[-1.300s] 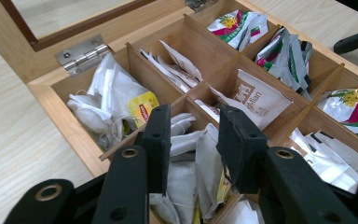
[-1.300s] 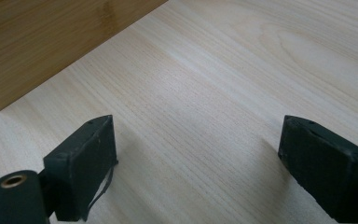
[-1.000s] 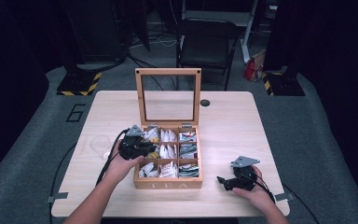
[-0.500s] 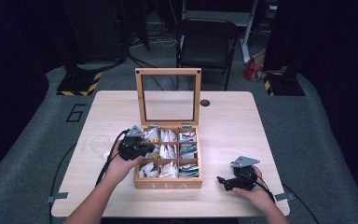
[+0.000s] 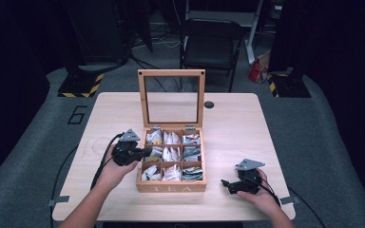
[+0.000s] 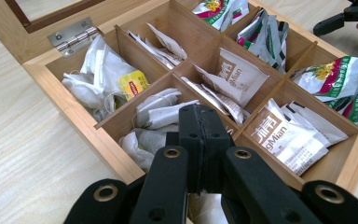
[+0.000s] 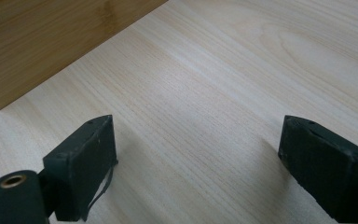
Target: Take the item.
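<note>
A wooden tea box (image 5: pixel 171 188) stands open on the table, its glass lid (image 5: pixel 171 73) upright at the back. Its compartments hold tea bags: white paper ones (image 6: pixel 161 112) at the left, brown-printed sachets (image 6: pixel 279 135) in the middle, green-and-white ones (image 6: pixel 335 77) further on. My left gripper (image 5: pixel 147 153) reaches into the box's left side. In the left gripper view its jaws (image 6: pixel 200 114) are pressed together just above the white bags; I cannot tell whether a bag is pinched. My right gripper (image 5: pixel 225 185) rests on the table right of the box, open (image 7: pixel 196 149) with bare wood between its jaws.
The light wooden table (image 5: pixel 237 123) has a small dark disc (image 5: pixel 209 104) near its back edge. A black chair (image 5: pixel 211 40) stands behind the table. Cables trail from both grippers off the front edge. The box's side wall (image 7: pixel 51 42) lies ahead of the right gripper.
</note>
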`<state>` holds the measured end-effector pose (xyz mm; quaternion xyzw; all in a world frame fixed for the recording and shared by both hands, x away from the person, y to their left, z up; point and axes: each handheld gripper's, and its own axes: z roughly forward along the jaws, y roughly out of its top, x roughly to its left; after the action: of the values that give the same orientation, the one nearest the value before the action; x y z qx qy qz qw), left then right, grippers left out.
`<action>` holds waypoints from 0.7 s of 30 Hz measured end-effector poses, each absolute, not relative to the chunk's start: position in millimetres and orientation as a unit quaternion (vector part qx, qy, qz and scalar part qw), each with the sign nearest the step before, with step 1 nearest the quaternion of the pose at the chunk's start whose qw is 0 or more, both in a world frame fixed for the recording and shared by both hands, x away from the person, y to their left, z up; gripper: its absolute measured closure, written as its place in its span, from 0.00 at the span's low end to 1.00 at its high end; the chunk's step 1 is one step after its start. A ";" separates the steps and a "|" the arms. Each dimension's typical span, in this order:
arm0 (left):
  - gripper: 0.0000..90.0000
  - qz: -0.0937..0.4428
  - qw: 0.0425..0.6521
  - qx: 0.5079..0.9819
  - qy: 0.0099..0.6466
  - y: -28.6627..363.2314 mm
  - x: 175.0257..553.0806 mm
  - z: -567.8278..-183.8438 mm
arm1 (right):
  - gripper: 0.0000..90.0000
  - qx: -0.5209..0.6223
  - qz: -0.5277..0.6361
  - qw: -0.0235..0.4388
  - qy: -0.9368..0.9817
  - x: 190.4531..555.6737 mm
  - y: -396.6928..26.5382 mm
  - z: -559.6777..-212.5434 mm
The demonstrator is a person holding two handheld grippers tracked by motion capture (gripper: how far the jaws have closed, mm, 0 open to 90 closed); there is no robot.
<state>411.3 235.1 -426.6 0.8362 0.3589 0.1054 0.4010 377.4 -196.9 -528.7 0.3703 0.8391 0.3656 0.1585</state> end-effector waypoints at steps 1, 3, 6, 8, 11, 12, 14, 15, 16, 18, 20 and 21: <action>1.00 0.105 0.401 0.836 0.359 235.1 411.3 -426.6 | 0.12 0.370 0.366 0.158 0.839 377.4 -196.9 -528.7; 1.00 0.107 0.409 0.831 0.362 238.6 411.3 -424.6 | 0.12 0.370 0.366 0.158 0.839 377.4 -196.8 -528.7; 1.00 0.111 0.417 0.824 0.366 240.4 411.3 -421.6 | 0.12 0.370 0.366 0.159 0.839 377.4 -196.8 -528.7; 1.00 0.119 0.422 0.822 0.364 240.9 411.3 -417.9 | 0.12 0.370 0.366 0.159 0.839 377.4 -196.8 -528.7; 1.00 0.124 0.430 0.818 0.361 240.8 410.7 -409.8 | 0.12 0.370 0.366 0.159 0.839 377.4 -196.8 -528.7; 1.00 0.129 0.433 0.817 0.359 240.7 410.7 -406.9 | 0.12 0.370 0.365 0.159 0.839 377.4 -196.8 -528.7; 1.00 0.133 0.437 0.816 0.355 240.6 410.3 -400.6 | 0.12 0.370 0.366 0.159 0.839 377.4 -196.8 -528.7; 1.00 0.136 0.439 0.815 0.353 240.5 410.0 -397.9 | 0.12 0.370 0.365 0.159 0.839 377.4 -196.8 -528.7; 1.00 0.138 0.442 0.813 0.353 240.4 409.6 -395.3 | 0.12 0.368 0.365 0.160 0.840 377.6 -197.0 -528.6; 1.00 0.143 0.444 0.813 0.349 241.0 409.5 -390.9 | 0.12 0.370 0.365 0.159 0.839 377.4 -196.8 -528.7; 1.00 0.147 0.444 0.812 0.348 241.0 409.4 -388.7 | 0.12 0.370 0.365 0.159 0.839 377.4 -196.8 -528.7; 1.00 0.147 0.444 0.812 0.348 241.0 409.4 -388.7 | 0.12 0.370 0.365 0.159 0.839 377.4 -196.8 -528.7</action>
<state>409.4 241.0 -388.7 0.8122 0.3484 0.1470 0.4443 377.4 -196.8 -528.7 0.3698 0.8393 0.3654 0.1591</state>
